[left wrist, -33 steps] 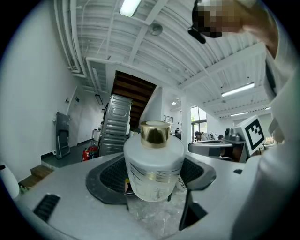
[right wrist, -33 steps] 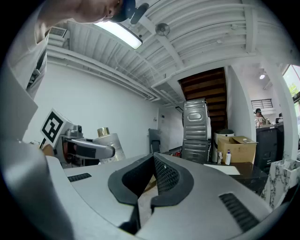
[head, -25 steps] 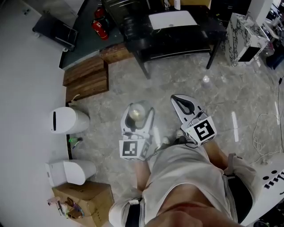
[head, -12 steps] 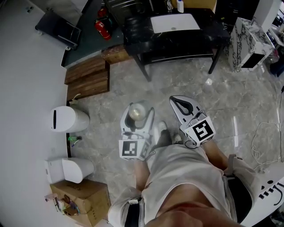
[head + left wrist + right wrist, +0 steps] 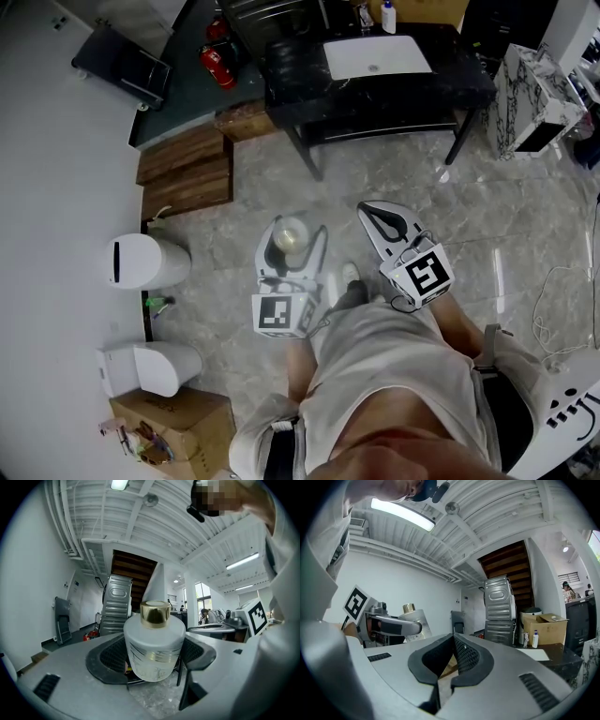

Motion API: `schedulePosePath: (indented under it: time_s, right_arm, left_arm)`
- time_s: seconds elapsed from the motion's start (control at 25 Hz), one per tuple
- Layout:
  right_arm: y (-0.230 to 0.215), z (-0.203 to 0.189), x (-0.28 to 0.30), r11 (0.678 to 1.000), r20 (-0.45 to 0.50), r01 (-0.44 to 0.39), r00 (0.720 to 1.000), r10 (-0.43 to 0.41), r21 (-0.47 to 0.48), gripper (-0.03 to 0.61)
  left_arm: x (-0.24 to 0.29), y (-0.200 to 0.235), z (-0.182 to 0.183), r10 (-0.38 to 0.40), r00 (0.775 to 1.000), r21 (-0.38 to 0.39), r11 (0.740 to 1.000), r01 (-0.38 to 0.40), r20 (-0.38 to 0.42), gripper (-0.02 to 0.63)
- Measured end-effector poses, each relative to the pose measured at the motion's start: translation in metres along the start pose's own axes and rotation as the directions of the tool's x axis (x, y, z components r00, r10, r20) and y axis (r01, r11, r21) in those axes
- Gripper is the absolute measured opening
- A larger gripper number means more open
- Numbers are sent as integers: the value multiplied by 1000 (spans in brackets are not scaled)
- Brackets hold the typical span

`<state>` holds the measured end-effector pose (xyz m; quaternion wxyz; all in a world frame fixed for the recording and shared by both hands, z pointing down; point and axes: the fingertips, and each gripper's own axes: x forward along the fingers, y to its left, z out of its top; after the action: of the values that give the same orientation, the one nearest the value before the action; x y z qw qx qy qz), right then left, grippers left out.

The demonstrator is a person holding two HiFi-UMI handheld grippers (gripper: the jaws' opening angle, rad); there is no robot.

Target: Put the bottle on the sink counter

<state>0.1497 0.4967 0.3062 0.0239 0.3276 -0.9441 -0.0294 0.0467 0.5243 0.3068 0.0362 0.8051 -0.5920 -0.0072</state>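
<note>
Glossy grey marble floor (image 5: 216, 234); black counter (image 5: 469, 80) with white rectangular sink (image 5: 377, 56) ahead. Left gripper (image 5: 287, 246) pinches frosted round bottle (image 5: 154, 645), gold cap, between ridged black pads (image 5: 110, 656). Right gripper (image 5: 453, 658) jaws pressed together, empty.

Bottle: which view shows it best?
Left gripper view: the bottle fills the centre, gold cap and frosted body held in the left tool. Head view shows only its top; right gripper view shows it small, at left.

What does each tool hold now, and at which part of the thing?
The left tool grips the bottle by its round body, below the gold cap. The right tool is shut, empty.
</note>
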Motion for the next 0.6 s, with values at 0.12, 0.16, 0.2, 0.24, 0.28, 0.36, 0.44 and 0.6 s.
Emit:
schedulePosePath:
  time_s: [0.12,0.16,0.2,0.24,0.28,0.36,0.44,0.6]
  right_arm:
    - [-6,-2,20,1000,-6,5,1000,-5,-3,-2]
    - [-8,-3,27,1000,-10,7,1000,-7,-3,-2]
    - [-10,-3,32,1000,-15,11,1000,-11,-3,-2]
    - [-12,-4,38,1000,-19,15,1000,-15,-3,-2]
    - [-13,-4,44,1000,-23,20,1000,-20,-2,-2]
    - [-17,-5,55,1000,-29,31,999,-31,1,-2]
    - [-19,-6,68,999,-30,40,999,-40,2,-2]
    - [-24,-8,91,998,-40,62,997,-62,4,-2]
  left_arm:
    - [13,17,-2,-7,1000,1,1000,7,-3,328]
    - [17,22,-2,-9,1000,-1,1000,9,-6,328]
    - [21,27,-1,-12,1000,-3,1000,12,-6,328]
    - [25,31,0,-17,1000,-6,1000,17,-5,328]
    - [30,36,1,-21,1000,-8,1000,21,-4,328]
    - [38,45,3,-31,1000,-12,999,31,-5,328]
    - [45,56,1,-43,999,-6,999,43,-10,328]
    - [59,75,1,-67,998,0,998,67,-5,328]
